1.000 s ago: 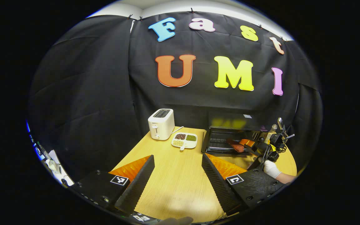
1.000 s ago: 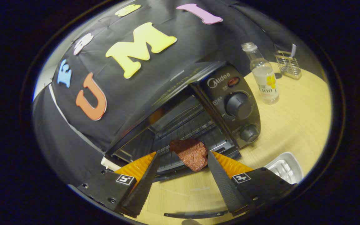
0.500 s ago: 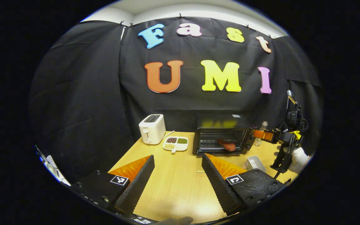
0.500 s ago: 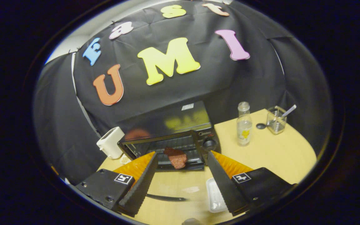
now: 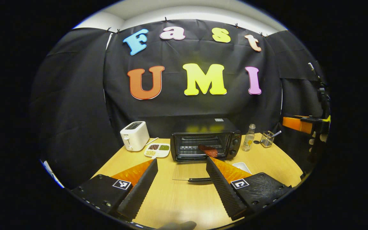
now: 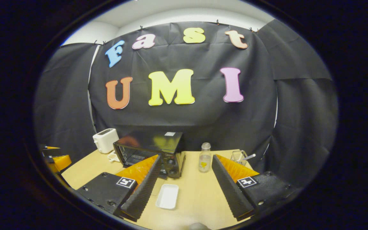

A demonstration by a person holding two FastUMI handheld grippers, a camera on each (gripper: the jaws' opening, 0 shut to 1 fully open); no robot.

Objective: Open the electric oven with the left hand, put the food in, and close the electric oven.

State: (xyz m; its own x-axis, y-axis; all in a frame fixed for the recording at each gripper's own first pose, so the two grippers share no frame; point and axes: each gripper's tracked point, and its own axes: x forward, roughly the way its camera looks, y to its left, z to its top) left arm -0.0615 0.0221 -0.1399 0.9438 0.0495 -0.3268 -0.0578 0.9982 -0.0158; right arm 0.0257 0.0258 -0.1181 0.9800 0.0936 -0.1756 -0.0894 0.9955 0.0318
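The black electric oven [image 5: 204,140] stands at the back of the wooden table, its glass door [image 5: 187,171] folded down flat, handle toward me. A reddish-brown slab of food [image 5: 208,150] lies on the rack inside. My left gripper [image 5: 180,187] hovers open and bare over the table's front, well short of the door. My right gripper [image 6: 184,190] is open too, holding nothing, back from the oven [image 6: 153,150] and to its right. An orange finger [image 5: 294,124] of the right gripper shows at the far right of the left gripper view.
A white toaster [image 5: 135,135] and a sectioned plate of beans [image 5: 157,150] stand left of the oven. To its right are a glass bottle [image 5: 249,138] and a wire holder [image 5: 267,139]. A white tray [image 6: 168,196] lies in front, near the oven's right corner.
Both grippers have drawn back from the oven. The right one pulled away from the food, which stays on the rack. The door stays down.
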